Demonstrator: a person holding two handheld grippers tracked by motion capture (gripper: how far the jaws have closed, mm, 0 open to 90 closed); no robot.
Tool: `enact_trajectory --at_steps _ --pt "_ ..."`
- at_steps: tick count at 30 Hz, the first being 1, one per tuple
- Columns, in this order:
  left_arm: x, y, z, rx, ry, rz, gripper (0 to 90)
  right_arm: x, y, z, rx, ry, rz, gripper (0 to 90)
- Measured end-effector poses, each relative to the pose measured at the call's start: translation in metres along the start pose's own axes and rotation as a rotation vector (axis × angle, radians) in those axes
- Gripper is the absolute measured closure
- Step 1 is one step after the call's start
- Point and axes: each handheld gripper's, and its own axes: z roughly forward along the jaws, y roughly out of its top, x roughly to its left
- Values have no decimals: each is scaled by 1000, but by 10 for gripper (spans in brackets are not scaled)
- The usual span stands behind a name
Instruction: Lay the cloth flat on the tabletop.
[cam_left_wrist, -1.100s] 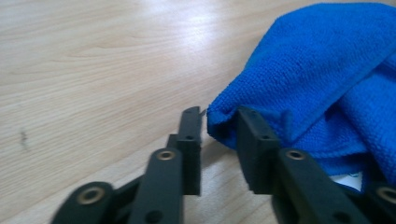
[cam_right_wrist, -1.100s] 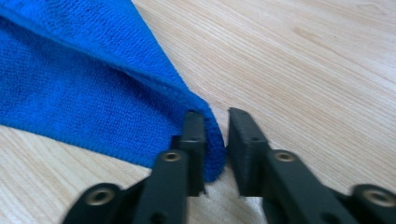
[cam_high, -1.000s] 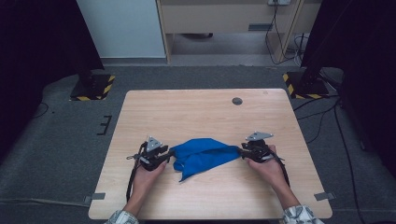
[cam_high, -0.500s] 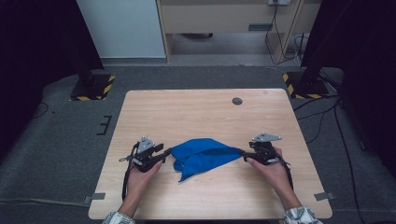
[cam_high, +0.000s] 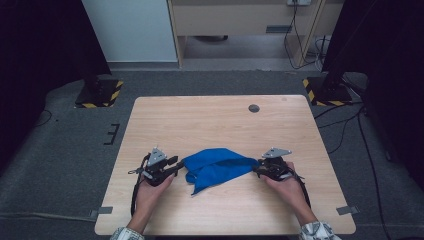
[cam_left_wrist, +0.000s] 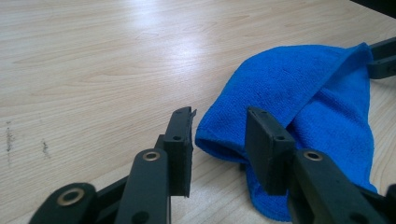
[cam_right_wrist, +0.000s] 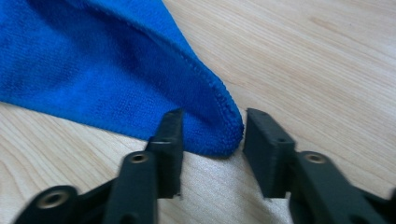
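Observation:
A blue cloth (cam_high: 215, 165) lies bunched on the near half of the wooden table (cam_high: 210, 120). My left gripper (cam_high: 179, 165) lies low at the cloth's left end. In the left gripper view a rolled fold of the cloth (cam_left_wrist: 299, 88) sits between the parted jaws of that gripper (cam_left_wrist: 219, 140), with a slit of table showing beside one pad. My right gripper (cam_high: 256, 169) is at the right end. The cloth's pointed corner (cam_right_wrist: 93, 70) pokes between the jaws of this gripper (cam_right_wrist: 212, 140) without being squeezed. Both pairs of jaws have just been closing around the cloth.
A small dark round cap (cam_high: 254, 108) sits in the table's far right part. Bare wood stretches beyond the cloth. Yellow-and-black stand bases (cam_high: 97, 92) rest on the grey floor past the far corners, and cables trail at the right.
Both hands have edged slightly outward from the cloth and back. The cloth keeps much the same bunched shape and place.

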Motion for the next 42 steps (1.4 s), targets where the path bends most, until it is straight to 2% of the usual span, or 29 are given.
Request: enact_trajectory --at_steps 4,6,13,19,20,23,29,33,34,35,40,42 --pt "-1 0 0 -5 -3 -1 596 -1 -1 1 -10 18 -18 808" --pt "-1 0 1 -2 -3 -2 584 0 0 1 -8 26 -19 857" --pt "-2 0 2 0 -16 2 551 0 8 -8 -61 54 -16 862" --pt "-6 0 4 5 -31 23 509 -1 8 -11 -62 57 -9 861" --pt "-8 -1 6 17 -32 36 480 -2 9 -11 -65 54 -7 861" --pt "-10 -3 11 53 -29 28 375 -4 9 -12 -65 53 -1 858" --pt "-11 -7 21 103 -43 58 348 -4 8 -12 -56 54 3 857" --pt "-12 -9 24 119 -42 80 449 -3 8 -11 -57 53 -4 857" --pt "-13 -9 26 134 -44 88 449 -3 9 -11 -55 50 -6 857" --pt "-15 -9 26 146 -39 98 505 -2 9 -11 -51 40 -19 857" --pt "-17 -7 27 145 -30 126 651 -1 9 -11 -51 42 -20 857" --pt "-17 -7 30 146 -26 130 670 -1 9 -11 -50 42 -20 857"
